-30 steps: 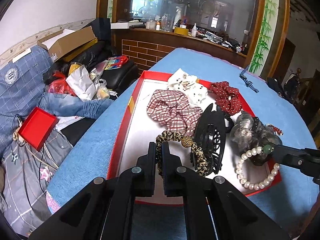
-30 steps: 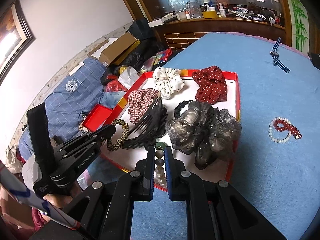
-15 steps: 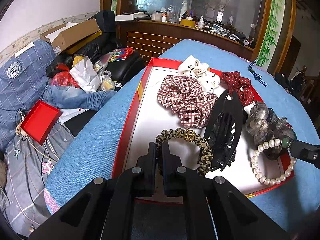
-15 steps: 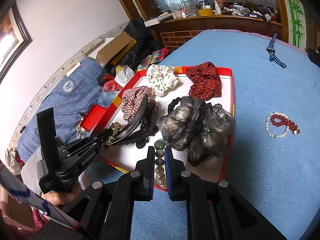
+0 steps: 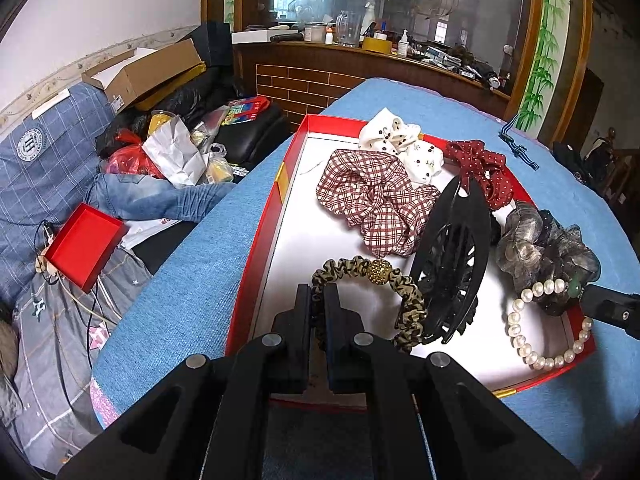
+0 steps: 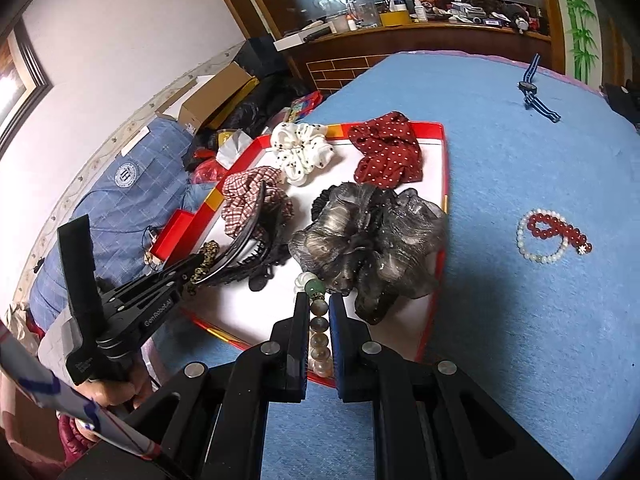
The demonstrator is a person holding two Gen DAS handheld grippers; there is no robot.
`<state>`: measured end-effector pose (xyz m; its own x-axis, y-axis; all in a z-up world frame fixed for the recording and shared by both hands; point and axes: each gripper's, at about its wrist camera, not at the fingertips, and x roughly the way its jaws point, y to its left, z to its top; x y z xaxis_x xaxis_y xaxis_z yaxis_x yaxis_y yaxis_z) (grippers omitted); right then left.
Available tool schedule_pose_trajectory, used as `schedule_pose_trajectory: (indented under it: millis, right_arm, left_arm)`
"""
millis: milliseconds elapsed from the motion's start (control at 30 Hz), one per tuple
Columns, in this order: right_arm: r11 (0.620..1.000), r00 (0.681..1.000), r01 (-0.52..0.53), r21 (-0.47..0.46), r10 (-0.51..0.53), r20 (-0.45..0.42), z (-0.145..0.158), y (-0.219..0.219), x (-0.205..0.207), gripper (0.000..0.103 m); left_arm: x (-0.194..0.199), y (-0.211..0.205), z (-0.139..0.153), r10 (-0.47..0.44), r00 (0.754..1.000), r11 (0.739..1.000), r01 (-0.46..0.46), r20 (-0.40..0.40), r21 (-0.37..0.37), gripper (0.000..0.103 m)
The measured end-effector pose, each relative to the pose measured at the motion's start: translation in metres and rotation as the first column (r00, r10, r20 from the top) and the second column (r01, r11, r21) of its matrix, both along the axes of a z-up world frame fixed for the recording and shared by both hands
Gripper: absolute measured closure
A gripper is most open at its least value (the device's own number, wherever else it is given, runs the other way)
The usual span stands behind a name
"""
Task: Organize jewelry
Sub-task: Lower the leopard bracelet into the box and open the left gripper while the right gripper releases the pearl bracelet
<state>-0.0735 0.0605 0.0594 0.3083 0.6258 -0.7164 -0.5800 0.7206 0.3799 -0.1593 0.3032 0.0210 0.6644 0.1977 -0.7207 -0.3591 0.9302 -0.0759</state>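
The left gripper (image 5: 318, 300) pinches the leopard hair tie (image 5: 370, 270) (over the red tray (image 5: 256, 248)), the right gripper (image 6: 319, 302) clamps the pearl bracelet (image 6: 318, 330).

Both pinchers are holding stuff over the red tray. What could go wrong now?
Two things might go wrong. The right gripper pinches only a few beads of the pearl bracelet, which drapes over the red tray's edge by the grey scrunchie; lifting could snag it or strain the string. The left gripper pinches the leopard hair tie, which touches the black hair claw; pulling may drag the claw along.
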Motion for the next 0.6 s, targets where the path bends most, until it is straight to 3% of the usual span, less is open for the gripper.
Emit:
schedule_pose_trajectory:
  millis: [600]
  right_arm:
    - [0.996,0.999,0.038,-0.082,-0.039,-0.011,-0.022,0.001,0.007,0.092]
  left_arm:
    - [0.001,0.000,0.000,0.001,1.000,1.000,-0.001,0.000,0.002,0.097]
